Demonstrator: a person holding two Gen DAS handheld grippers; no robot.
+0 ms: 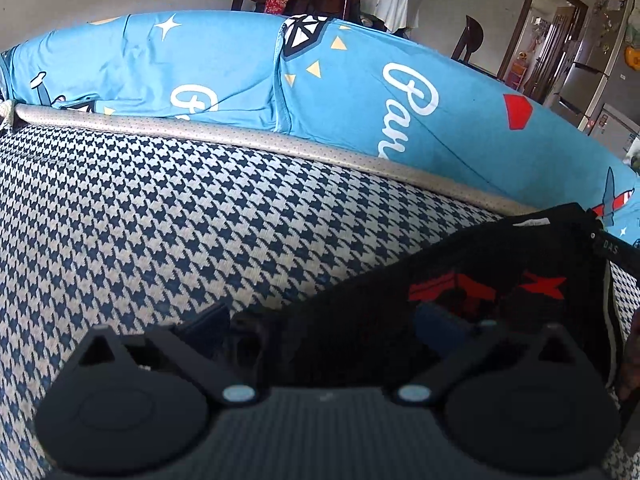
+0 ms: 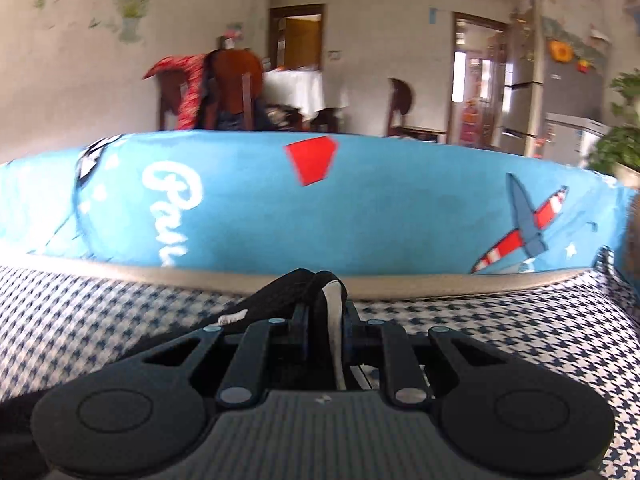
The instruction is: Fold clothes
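A black garment (image 1: 460, 280) with red markings lies lifted over a houndstooth sofa seat (image 1: 160, 220). The right gripper (image 2: 325, 312) pinches its bunched edge between narrow fingers; the left gripper's (image 1: 340, 332) fingers are buried in fabric, grip unclear. Behind, a blue printed cover (image 2: 360, 208).

Bright daylight, glare through far doorways, fisheye bending at edges, right wrist view motion-blurred

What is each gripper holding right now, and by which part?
The right gripper is shut on a bunched edge of the black garment, at its white stripe. The left gripper has the garment between its fingers, but a grip cannot be told.
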